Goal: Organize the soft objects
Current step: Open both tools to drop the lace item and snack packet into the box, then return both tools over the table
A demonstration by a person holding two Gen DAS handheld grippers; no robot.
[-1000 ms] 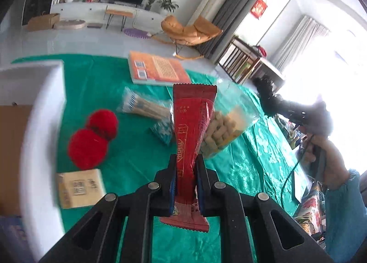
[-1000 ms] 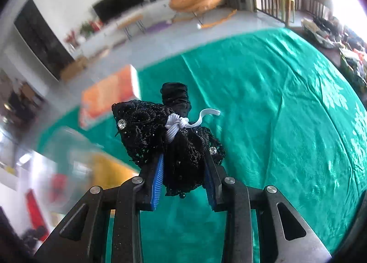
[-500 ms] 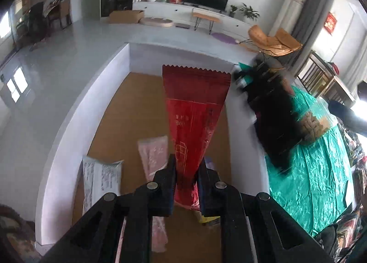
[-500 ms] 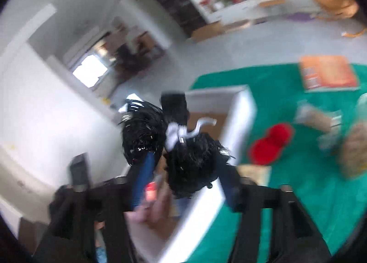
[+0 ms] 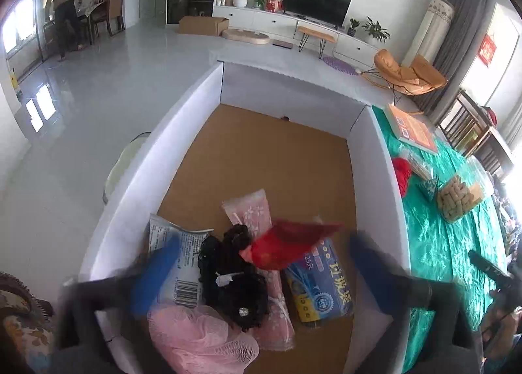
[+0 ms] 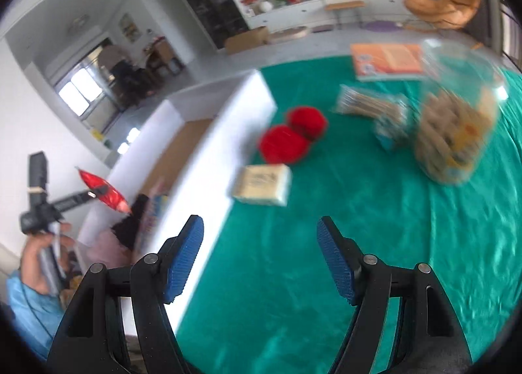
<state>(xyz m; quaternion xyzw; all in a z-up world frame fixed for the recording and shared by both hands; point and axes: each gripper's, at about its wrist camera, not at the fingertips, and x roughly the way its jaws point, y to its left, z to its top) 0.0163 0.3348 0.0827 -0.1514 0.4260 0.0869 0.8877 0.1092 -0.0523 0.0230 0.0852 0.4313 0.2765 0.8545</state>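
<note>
Red snack packet loose above white box, left claw opening, right claw spread, empty

The open box sits at the left end of the counter. In its near part lie a mesh bath sponge nearest, a lace hair tie just beyond it, a barcoded packet to the left, a bag roll to the right and a floral pouch farther in. A snack packet is over them, between the opening jaws of the left hand-held gripper, apart from both pads. On the counter right of the box, a small flat pack lies nearest the box wall, two pompoms beyond it, a stick packet and a snack jar farther right, and a book at the far edge.
</note>
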